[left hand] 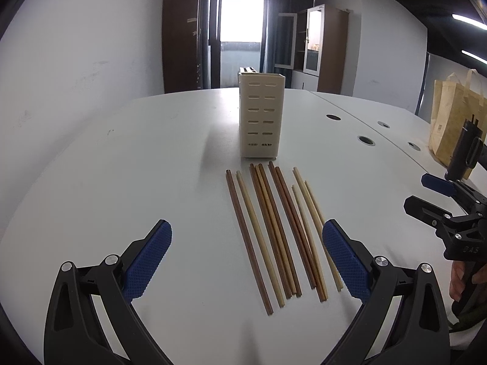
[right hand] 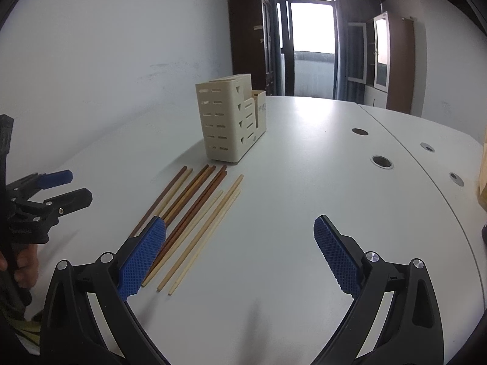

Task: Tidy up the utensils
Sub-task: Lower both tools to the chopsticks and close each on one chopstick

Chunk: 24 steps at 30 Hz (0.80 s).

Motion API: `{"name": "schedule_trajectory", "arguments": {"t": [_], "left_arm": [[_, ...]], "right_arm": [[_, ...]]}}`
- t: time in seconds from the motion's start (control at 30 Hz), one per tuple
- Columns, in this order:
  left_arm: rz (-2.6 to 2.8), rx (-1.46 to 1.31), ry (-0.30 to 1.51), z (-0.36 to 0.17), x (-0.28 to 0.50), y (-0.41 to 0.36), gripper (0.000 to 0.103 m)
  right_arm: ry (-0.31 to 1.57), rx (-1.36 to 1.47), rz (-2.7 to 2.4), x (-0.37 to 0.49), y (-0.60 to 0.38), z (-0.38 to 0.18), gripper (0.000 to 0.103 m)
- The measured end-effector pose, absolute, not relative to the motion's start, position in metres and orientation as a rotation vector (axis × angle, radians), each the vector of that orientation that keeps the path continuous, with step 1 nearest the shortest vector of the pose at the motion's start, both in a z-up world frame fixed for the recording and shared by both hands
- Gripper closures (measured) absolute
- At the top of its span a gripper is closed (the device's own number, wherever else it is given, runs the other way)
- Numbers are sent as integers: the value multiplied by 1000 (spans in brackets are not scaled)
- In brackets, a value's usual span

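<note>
Left wrist: your left gripper [left hand: 246,261] hangs wide, empty, over the brown and pale wooden chopsticks [left hand: 274,234] lying before the cream slotted plastic holder [left hand: 261,115]—pinch one outer stick; right wrist: right gripper [right hand: 240,255] wide, empty, beside them.

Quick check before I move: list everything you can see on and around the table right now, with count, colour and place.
chopsticks: about ten, some dark brown and some pale, lying loose in a row on the table in front of the holder
utensil holder: one, cream, slotted sides, standing upright past the far tips of the chopsticks; nothing shows above its rim
table: one, white, with round cable holes on its right part
paper bag: one, tan, at the table's right edge
cabinets: brown and white, against the far wall
left gripper: black with blue pads, jaws wide apart above the near ends of the chopsticks
right gripper: same build, jaws wide apart, holding nothing, right of the chopsticks
</note>
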<state>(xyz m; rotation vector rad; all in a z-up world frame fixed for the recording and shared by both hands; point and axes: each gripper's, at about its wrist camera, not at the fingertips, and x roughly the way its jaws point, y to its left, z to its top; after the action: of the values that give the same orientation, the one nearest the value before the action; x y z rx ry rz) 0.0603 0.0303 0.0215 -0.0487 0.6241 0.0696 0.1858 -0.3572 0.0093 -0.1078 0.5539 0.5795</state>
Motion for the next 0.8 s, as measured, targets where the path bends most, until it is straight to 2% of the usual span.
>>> {"name": "schedule_trajectory", "arguments": {"t": [0.8], "left_arm": [[78, -14, 789, 22, 166, 66, 6]], "right_arm": [[837, -142, 557, 276, -314, 13, 4]]}}
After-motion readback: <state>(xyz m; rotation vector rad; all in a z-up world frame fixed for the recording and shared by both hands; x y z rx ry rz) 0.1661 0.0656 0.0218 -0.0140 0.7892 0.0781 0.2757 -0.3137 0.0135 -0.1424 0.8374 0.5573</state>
